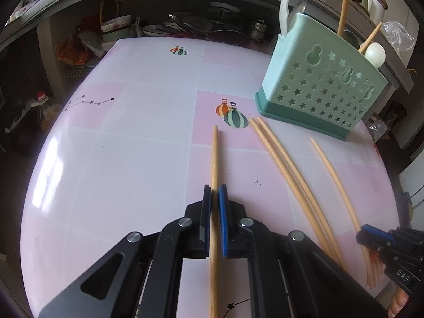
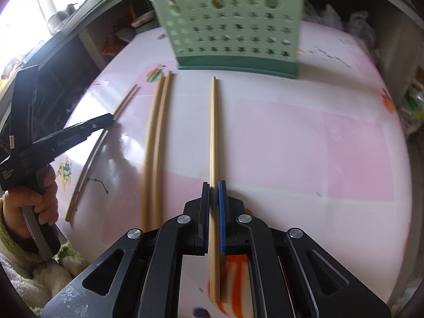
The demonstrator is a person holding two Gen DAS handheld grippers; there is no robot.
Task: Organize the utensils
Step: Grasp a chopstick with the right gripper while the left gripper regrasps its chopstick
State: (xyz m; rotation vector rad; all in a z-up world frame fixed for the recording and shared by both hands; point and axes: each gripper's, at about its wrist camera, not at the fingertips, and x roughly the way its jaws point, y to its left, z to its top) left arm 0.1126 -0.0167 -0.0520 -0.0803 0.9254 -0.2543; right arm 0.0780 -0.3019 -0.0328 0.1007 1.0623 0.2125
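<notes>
A mint-green utensil holder (image 1: 322, 84) with star holes stands at the far right of the table; it also shows in the right wrist view (image 2: 233, 26). It holds a white spoon (image 1: 285, 10) and chopsticks. My left gripper (image 1: 215, 189) is shut on one wooden chopstick (image 1: 214, 156) that points away along the fingers. My right gripper (image 2: 213, 185) is shut on another chopstick (image 2: 213, 129) pointing at the holder. Two chopsticks (image 2: 156, 143) lie side by side on the table between the grippers, also in the left wrist view (image 1: 288, 175).
The table has a pink and white checked cover (image 1: 127, 159) with balloon prints. A cluttered shelf of bowls and pans (image 1: 169, 26) runs behind it. The left gripper and the hand holding it show in the right wrist view (image 2: 39, 156).
</notes>
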